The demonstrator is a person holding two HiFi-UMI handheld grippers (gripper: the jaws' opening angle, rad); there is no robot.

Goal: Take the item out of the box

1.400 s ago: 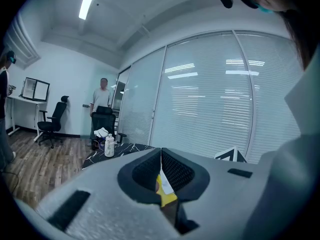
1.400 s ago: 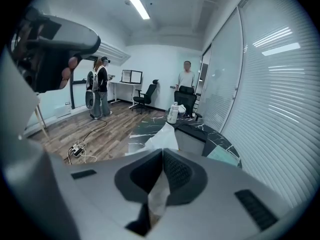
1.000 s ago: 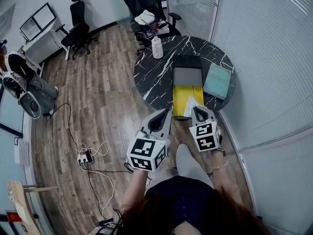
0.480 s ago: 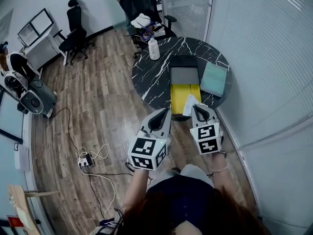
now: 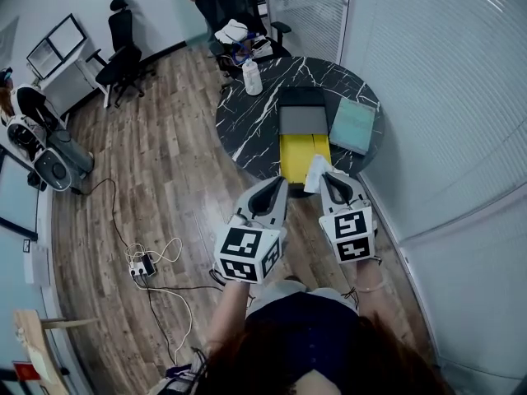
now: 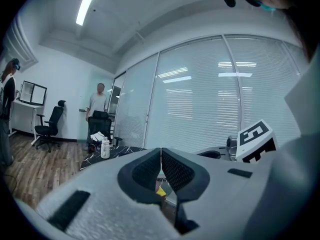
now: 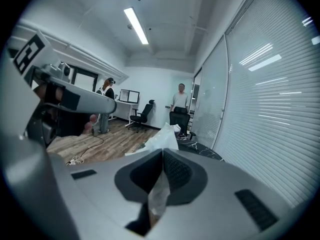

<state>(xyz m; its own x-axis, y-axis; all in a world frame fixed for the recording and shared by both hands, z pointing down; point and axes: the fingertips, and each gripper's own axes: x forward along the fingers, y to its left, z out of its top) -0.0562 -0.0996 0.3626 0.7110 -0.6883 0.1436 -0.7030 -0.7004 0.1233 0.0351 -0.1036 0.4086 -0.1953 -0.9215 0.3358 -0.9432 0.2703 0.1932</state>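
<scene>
An open box [image 5: 302, 123] with a grey inside and a yellow flap [image 5: 298, 156] lies on the round black marble table [image 5: 251, 122]. My right gripper [image 5: 324, 177] is at the table's near edge, shut on a crumpled clear plastic bag [image 5: 315, 171] held just over the flap's near end. In the right gripper view the bag [image 7: 164, 135] sticks up from between the closed jaws of that gripper [image 7: 162, 153]. My left gripper [image 5: 282, 183] hovers beside it, off the table's near edge, shut with nothing in it. The left gripper view shows this gripper [image 6: 161, 150] with its pads together.
A teal flat pad [image 5: 353, 125] lies right of the box, and a white bottle [image 5: 251, 77] stands at the table's far left. Office chairs [image 5: 235, 11] stand behind the table. A glass wall with blinds [image 5: 428, 97] runs along the right. Cables and a power strip [image 5: 142, 263] lie on the wood floor.
The table and box have drifted slightly up and left in the head view. The right gripper keeps its hold on the bag, now a little further over the yellow flap.
</scene>
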